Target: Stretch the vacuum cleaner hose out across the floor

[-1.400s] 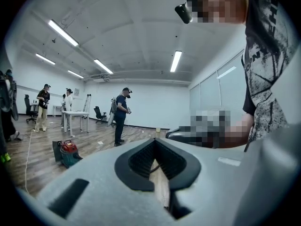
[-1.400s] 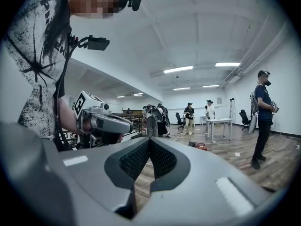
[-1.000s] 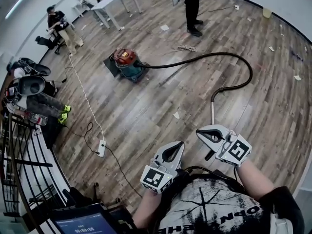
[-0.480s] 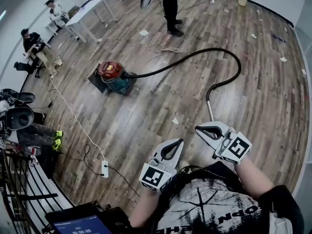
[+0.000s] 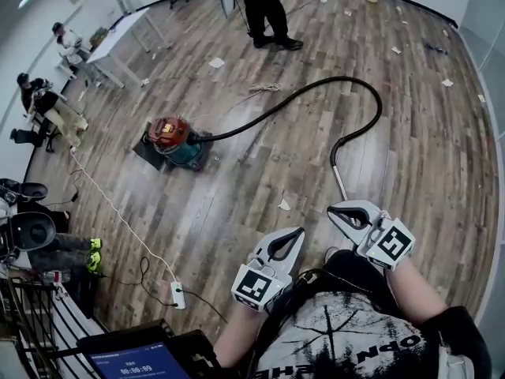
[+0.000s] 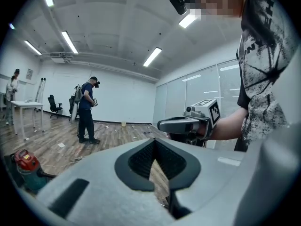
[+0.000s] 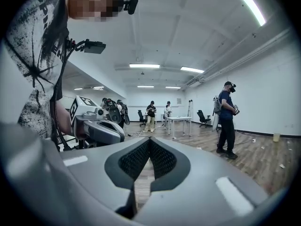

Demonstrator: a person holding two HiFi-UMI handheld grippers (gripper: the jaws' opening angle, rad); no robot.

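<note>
With my left gripper (image 5: pixel 293 235) and right gripper (image 5: pixel 338 212) clenched empty, I'd grab the floppy, probably light hose (image 5: pixel 380 110) by its stiff wand (image 5: pixel 340 181) (the nearest end).

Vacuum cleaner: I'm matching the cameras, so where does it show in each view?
Head view: vacuum cleaner, left of centre.
Left gripper view: vacuum cleaner at the lower left edge.
Right gripper view: not in it.
Shared landmark: the standing person in dark blue.

Both grippers — left gripper (image 5: pixel 286 242), right gripper (image 5: pixel 349 215) — closed, empty
</note>
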